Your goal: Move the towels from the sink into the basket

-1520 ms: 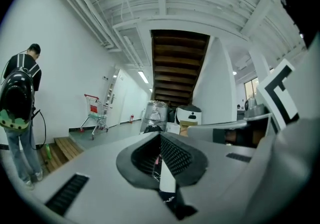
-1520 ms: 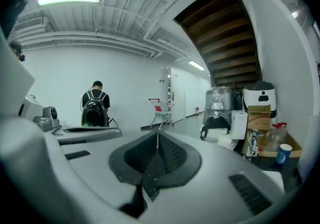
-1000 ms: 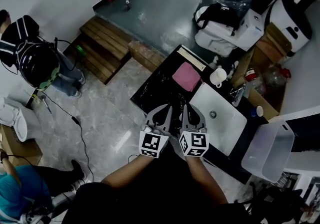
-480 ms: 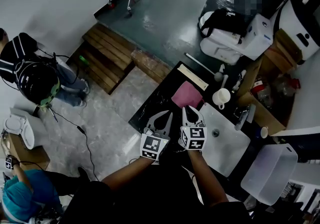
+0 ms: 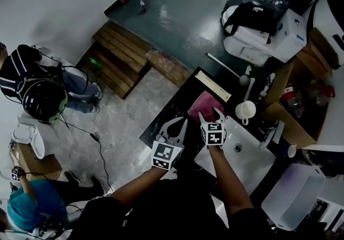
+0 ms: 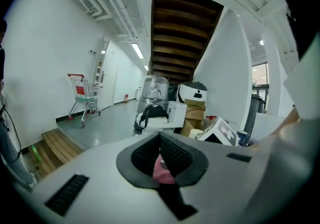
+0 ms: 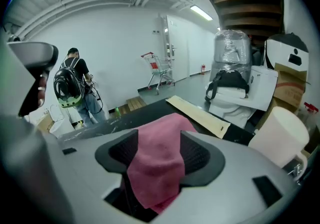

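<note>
Pink towel [image 5: 201,103] lies rumpled on the black counter [image 5: 171,100], not in the sink [image 5: 248,165]; it sits just beside the sink's far left corner, between that corner and a pale strip [image 5: 213,85] that lies along the counter's far edge. White cup [image 5: 246,110] stands at the sink's far edge, right of the towel and apart from it. Right gripper [image 5: 211,114] is angled down at the towel's near edge. Its jaws have just been opening and now stand wide apart. In the right gripper view the towel [image 7: 160,158] fills the gap between the two dark pads of that gripper [image 7: 159,142], with slack at either side, so no pinch is seen. Strip [image 7: 200,113] and cup [image 7: 277,133] show beyond. Left gripper [image 5: 180,122] hangs over the counter's near left part, just beside the right one and short of the towel. In its own view the left gripper [image 6: 160,137] has its pad tips pressed together, a sliver of pink showing through the slot below them. Clear basket [image 5: 293,196] stands off the sink's right end, well apart from the towel.
</note>
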